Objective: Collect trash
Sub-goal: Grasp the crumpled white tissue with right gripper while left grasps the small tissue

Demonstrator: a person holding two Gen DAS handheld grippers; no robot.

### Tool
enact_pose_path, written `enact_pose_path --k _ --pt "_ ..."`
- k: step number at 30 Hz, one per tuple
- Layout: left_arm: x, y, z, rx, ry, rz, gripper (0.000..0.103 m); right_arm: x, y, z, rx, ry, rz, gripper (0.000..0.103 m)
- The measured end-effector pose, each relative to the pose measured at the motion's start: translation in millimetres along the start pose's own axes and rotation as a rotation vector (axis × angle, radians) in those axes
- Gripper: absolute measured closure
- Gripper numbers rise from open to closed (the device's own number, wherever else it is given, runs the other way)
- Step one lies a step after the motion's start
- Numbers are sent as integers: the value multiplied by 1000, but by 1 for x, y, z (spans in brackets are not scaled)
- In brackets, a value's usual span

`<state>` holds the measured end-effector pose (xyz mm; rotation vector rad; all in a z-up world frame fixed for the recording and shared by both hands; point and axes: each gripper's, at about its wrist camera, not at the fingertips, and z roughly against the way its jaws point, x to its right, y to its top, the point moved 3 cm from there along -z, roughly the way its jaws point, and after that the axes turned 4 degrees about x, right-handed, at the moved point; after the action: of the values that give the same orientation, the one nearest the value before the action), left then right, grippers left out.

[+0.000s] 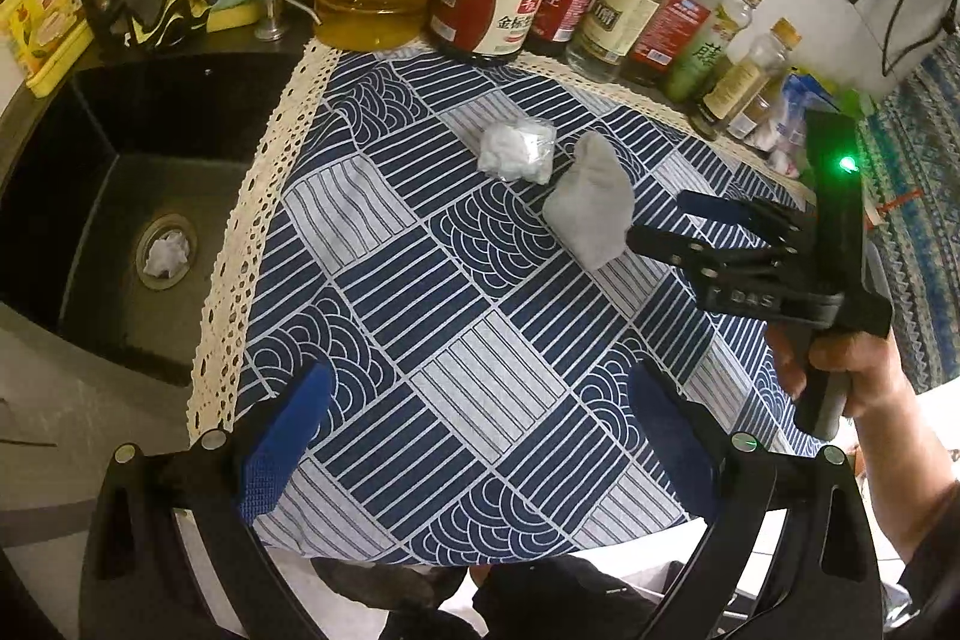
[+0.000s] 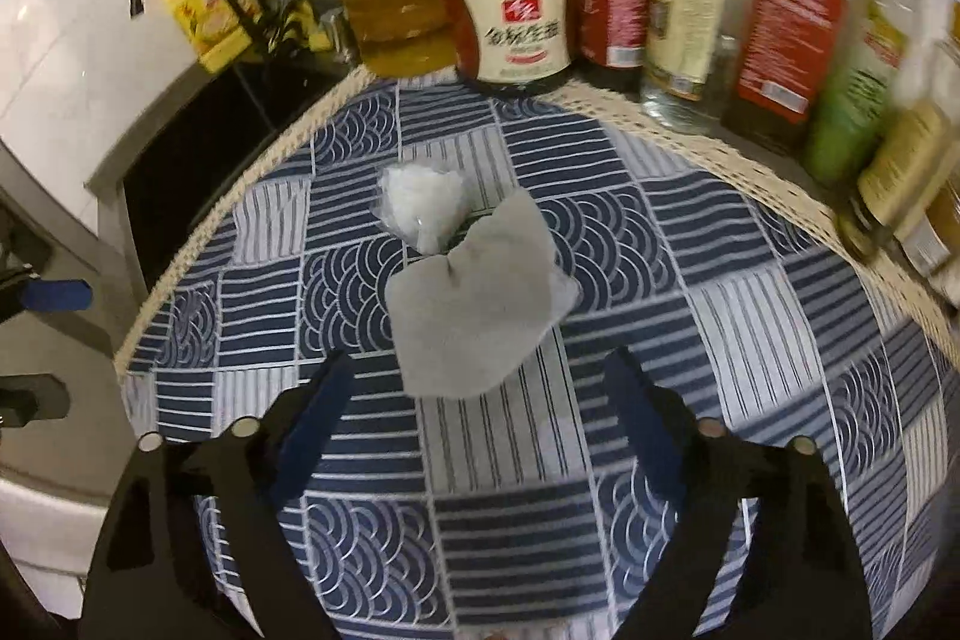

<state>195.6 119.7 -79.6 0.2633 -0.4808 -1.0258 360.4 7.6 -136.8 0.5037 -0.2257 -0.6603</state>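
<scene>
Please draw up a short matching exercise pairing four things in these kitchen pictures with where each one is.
Things:
1. grey tissue
2. white paper wad
3. yellow sponge
4. plastic-wrapped white wad

Places:
A. in the sink drain
B. on the counter behind the sink
C. on the blue patterned cloth, just ahead of the open right claw
D. on the blue patterned cloth, nearer the soy sauce jar

Pairs: 1-C, 2-A, 3-B, 4-D
</scene>
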Motion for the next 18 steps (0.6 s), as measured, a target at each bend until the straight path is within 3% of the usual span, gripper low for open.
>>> enact_pose_path --k 4,6,8,15,18 --pt "1 3 -5 -3 12 18 7 2 8 -21 -33 4 39 32" --pt "1 4 -8 -5 16 25 7 4 8 -29 -51 12 53 48" --pt "1 5 -11 -7 21 32 7 5 7 -35 -63 32 55 54" --pt "10 15 -18 -11 30 19 7 11 6 -27 -49 82 29 80" --pt "16 22 -21 -11 33 3 7 15 5 -18 -35 86 20 85"
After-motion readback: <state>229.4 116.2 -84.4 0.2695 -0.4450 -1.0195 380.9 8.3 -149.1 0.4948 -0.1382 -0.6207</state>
